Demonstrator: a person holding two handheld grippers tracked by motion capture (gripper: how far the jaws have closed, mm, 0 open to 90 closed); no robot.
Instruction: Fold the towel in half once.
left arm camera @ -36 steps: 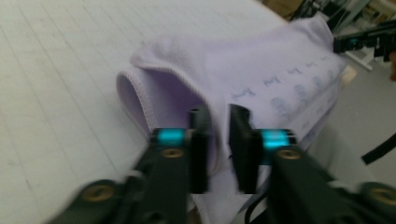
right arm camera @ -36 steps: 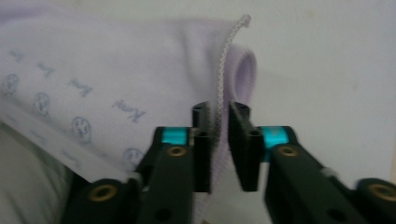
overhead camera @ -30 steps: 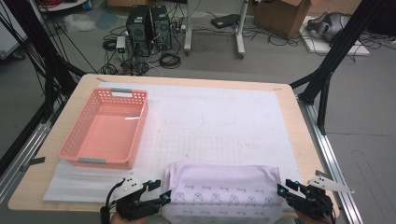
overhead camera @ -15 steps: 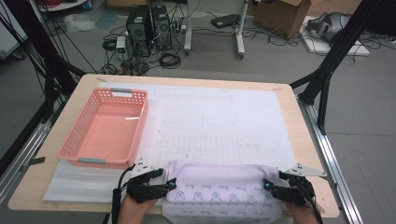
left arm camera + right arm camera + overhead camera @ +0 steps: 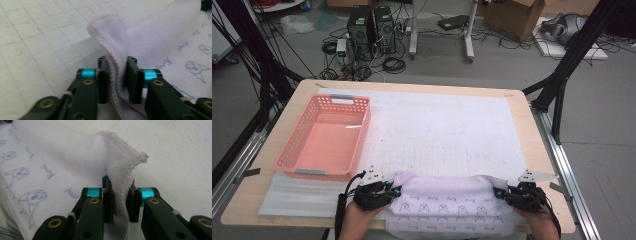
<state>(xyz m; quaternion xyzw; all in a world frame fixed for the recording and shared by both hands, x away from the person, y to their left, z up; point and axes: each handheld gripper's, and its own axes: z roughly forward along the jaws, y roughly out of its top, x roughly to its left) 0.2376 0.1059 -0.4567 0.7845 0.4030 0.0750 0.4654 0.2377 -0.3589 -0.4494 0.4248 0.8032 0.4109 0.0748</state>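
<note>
A pale lilac towel (image 5: 447, 200) printed with small blue cartoon figures lies folded along the near edge of the table. My left gripper (image 5: 394, 191) is at its far left corner and my right gripper (image 5: 498, 192) at its far right corner. In the left gripper view the jaws have just been closing, and the left gripper (image 5: 117, 80) now pinches the stitched hem of the towel (image 5: 155, 37). In the right gripper view the right gripper (image 5: 120, 200) has likewise just closed on the towel (image 5: 62, 152) at its puckered corner. Both corners are bunched up between the pads.
An empty pink plastic basket (image 5: 326, 140) stands at the left on the white gridded mat (image 5: 452, 125). The towel's near edge hangs over the table's front edge. Black frame legs, computers and cables are on the floor beyond the table.
Both grippers have come forward and inward from beside the towel's ends to its far corners. Their jaws, open half a second ago, have closed on the cloth.
</note>
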